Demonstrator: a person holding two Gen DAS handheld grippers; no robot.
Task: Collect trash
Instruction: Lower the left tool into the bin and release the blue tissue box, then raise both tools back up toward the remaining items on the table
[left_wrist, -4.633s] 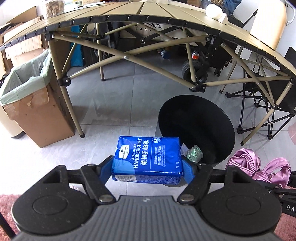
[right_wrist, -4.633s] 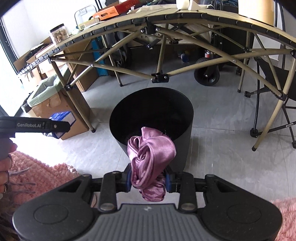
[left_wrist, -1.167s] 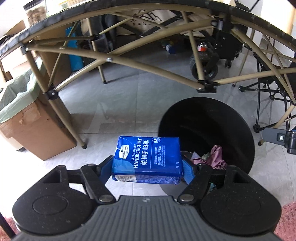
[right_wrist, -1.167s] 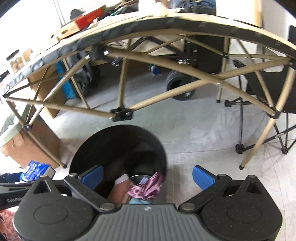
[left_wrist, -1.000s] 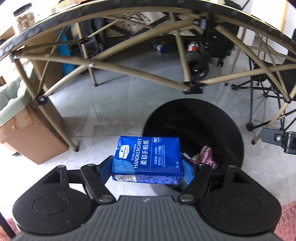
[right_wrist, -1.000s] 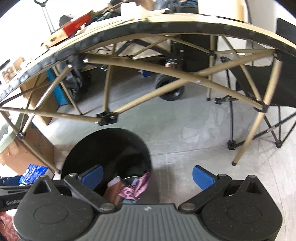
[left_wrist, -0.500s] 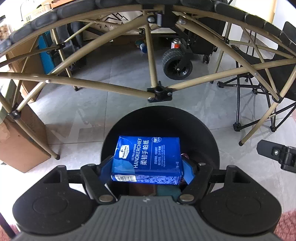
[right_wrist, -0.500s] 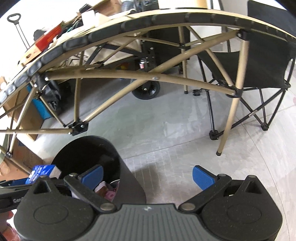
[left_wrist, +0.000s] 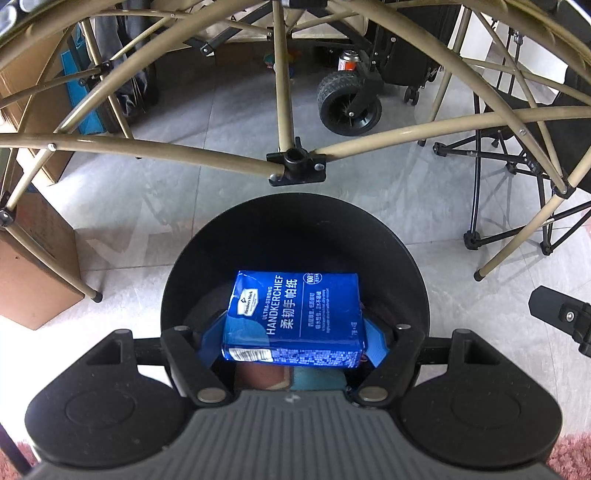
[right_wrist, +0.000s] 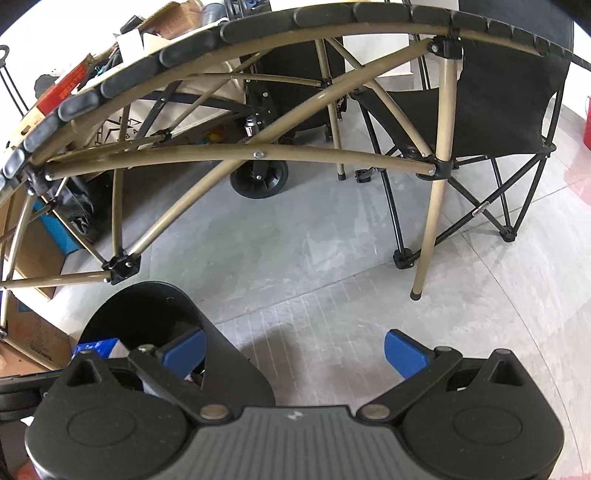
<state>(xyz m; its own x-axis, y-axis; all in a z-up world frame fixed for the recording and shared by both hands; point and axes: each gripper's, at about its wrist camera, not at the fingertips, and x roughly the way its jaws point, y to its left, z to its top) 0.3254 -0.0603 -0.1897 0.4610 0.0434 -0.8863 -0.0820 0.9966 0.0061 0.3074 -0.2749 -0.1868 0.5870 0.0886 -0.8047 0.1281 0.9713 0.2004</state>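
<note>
The left hand-held gripper (left_wrist: 295, 332) is closed on the blue rectangular plastic-wrapped pack of paper handkerchiefs (left_wrist: 293, 319), its blue pads pressing the pack's two short ends, so the pack's long axis runs from 9 to 3 o'clock across the jaws. The pack hangs directly over the open mouth of the round black plastic waste bin (left_wrist: 295, 221), whose rim encloses it from 8 o'clock through 12 to 4 o'clock; judged from this, the coming move is a release straight down, and the left hand is the nearer one. The right hand-held gripper (right_wrist: 293, 349) stands wide open and empty over bare grey floor tile, with the bin at its 9 o'clock. The left wrist view shows the pack centred over the bin and a brown and a teal item below it; the right wrist view shows the bin's outer wall, only a blue corner of the pack (right_wrist: 96, 347), and the tan folding frame (right_wrist: 258, 153) and black folding chair (right_wrist: 506, 107) at 12 to 2 o'clock.
</note>
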